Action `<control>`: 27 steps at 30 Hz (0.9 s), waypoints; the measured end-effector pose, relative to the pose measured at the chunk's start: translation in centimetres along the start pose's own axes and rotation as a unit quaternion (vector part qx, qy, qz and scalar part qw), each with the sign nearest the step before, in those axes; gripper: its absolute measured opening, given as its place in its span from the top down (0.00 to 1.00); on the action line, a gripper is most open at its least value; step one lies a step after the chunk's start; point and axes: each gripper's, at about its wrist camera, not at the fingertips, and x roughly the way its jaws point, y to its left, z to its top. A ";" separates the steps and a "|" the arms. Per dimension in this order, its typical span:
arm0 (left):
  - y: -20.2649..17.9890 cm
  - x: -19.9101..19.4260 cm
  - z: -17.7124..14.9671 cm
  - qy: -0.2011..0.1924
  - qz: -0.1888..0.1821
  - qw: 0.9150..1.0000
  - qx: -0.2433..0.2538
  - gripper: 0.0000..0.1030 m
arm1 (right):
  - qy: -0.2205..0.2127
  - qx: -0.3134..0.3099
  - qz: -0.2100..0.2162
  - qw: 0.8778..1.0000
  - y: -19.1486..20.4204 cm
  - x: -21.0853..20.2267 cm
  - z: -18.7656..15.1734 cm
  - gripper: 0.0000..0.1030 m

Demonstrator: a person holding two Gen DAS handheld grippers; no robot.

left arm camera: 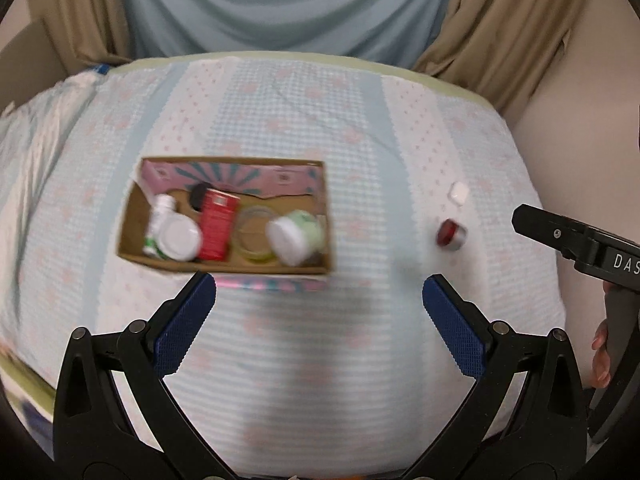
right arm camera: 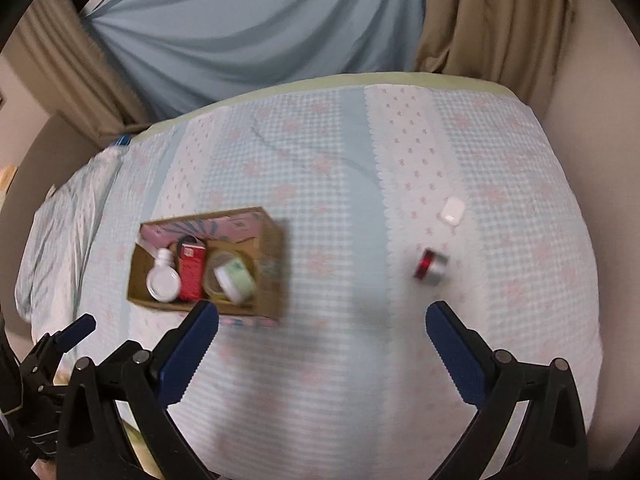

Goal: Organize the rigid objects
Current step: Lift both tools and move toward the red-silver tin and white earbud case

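Your right claw (right arm camera: 322, 332) hangs released and empty over the bed (right arm camera: 340, 380), low in its frame; your left claw (left arm camera: 319, 304) is equally spread, holding nothing. Right of centre lie the red-lidded jar (right arm camera: 431, 267) and, above it, a small white case (right arm camera: 453, 210). The cardboard box (right arm camera: 276, 264), centre-left, already holds several containers. You seem mid-collection: next, close on the jar and carry it boxward.

right tool (right arm camera: 322, 334): blue-padded jaws spread wide, nothing between them | open brown cardboard box (right arm camera: 276, 256) on the checked blue-and-pink bed cover (right arm camera: 340, 200), holding a white plastic bottle (right arm camera: 162, 276), red carton (right arm camera: 191, 272), green-labelled white-lidded jar (right arm camera: 234, 280) | blurred, apparently red-and-silver small tin (right arm camera: 430, 266) right of box, well apart | small white case (right arm camera: 454, 210) beyond it
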 end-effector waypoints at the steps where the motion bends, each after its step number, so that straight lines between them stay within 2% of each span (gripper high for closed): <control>1: -1.6 0.4 -0.5 -0.001 0.000 1.000 -0.003 0.00 | 0.001 -0.017 0.003 1.000 -1.2 -0.1 0.2 0.00; 9: -12.7 5.1 -1.3 0.019 -0.008 1.000 0.022 0.00 | -0.002 -0.113 0.007 0.994 -10.8 0.7 2.2 0.00; 14: -17.2 9.7 -0.8 0.025 -0.048 0.998 0.035 0.00 | 0.006 -0.164 0.016 0.986 -14.4 3.6 3.1 0.00; 18: -20.5 14.7 -1.1 0.015 -0.064 0.996 0.067 0.00 | 0.007 -0.209 0.024 0.978 -17.4 7.6 3.7 0.00; 24: -22.9 22.8 -1.7 0.019 -0.064 0.993 0.100 0.00 | 0.000 -0.236 0.037 0.971 -21.7 14.9 5.0 0.00; 27: -23.5 26.4 -2.1 0.026 -0.070 0.991 0.112 0.02 | -0.010 -0.273 0.032 0.961 -22.4 18.0 5.3 0.00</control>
